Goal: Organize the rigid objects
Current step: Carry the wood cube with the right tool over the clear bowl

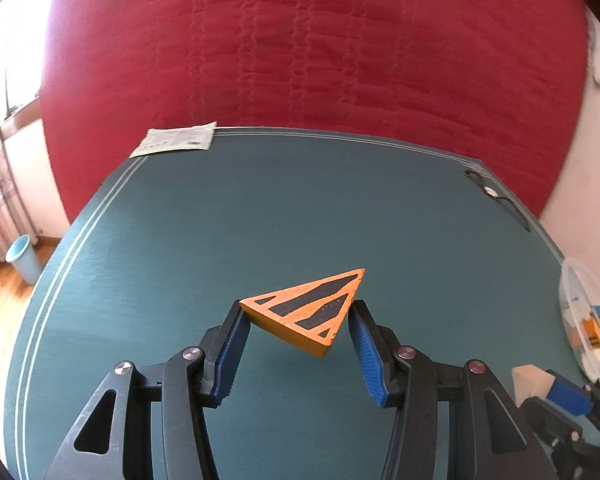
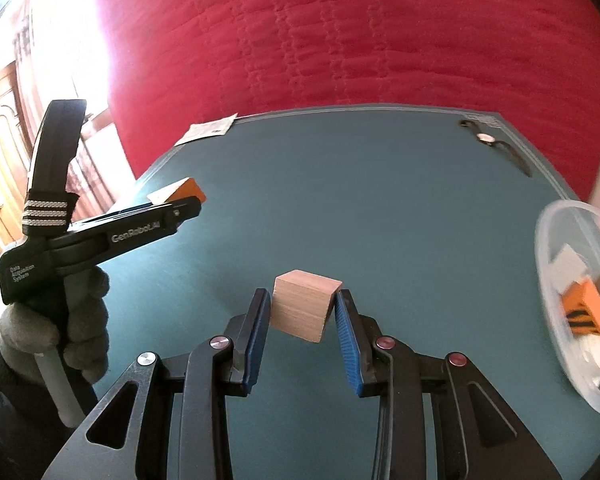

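Wedge (image 1: 304,316): orange paint, rough, matt, black stripes. Cube (image 2: 303,309): bare wood, fine grain, matt. Table (image 1: 180,248): teal, smooth, faint sheen. Tub (image 2: 556,240): clear plastic, glossy. Pads (image 1: 364,356): blue, ribbed. Backdrop (image 1: 320,48): red quilted cloth.

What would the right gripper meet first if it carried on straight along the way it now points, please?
Probably only the bare green tabletop: the right gripper, shut on the wooden block, points downward. The plastic bowl sits off to its right, though depth is unclear.
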A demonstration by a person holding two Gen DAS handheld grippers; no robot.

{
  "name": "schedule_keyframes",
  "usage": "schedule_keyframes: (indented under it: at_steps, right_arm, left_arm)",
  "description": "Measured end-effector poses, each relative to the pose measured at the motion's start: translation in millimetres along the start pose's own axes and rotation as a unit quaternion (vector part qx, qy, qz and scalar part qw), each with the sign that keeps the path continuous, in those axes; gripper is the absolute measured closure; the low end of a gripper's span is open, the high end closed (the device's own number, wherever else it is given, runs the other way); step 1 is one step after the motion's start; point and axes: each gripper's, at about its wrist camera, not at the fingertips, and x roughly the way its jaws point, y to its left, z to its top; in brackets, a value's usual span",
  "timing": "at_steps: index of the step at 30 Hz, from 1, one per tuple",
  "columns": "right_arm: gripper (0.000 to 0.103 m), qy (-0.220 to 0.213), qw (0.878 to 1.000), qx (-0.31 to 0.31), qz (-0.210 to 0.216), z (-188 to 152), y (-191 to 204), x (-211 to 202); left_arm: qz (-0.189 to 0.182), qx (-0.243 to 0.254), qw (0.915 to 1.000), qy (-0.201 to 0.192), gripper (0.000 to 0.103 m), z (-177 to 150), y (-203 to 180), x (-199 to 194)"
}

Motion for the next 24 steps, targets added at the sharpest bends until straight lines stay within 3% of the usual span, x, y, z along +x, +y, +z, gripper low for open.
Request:
schedule_keyframes:
  at_steps: [12, 24]
  right_arm:
    - [0.068, -0.028, 0.996, 0.048, -0.064, -8.4, -59.3, -39.9]
    - [0.068, -0.055, 0.983, 0.125, -0.126, -18.3, -130.2, -77.2]
  left_arm:
    - [-0.010, 0.028, 0.9996, -0.001, 0.049, -12.5, -21.4, -1.1]
    - [-0.024, 0.060, 0.9979, 0.007, 0.049, -27.9, -55.9, -7.7]
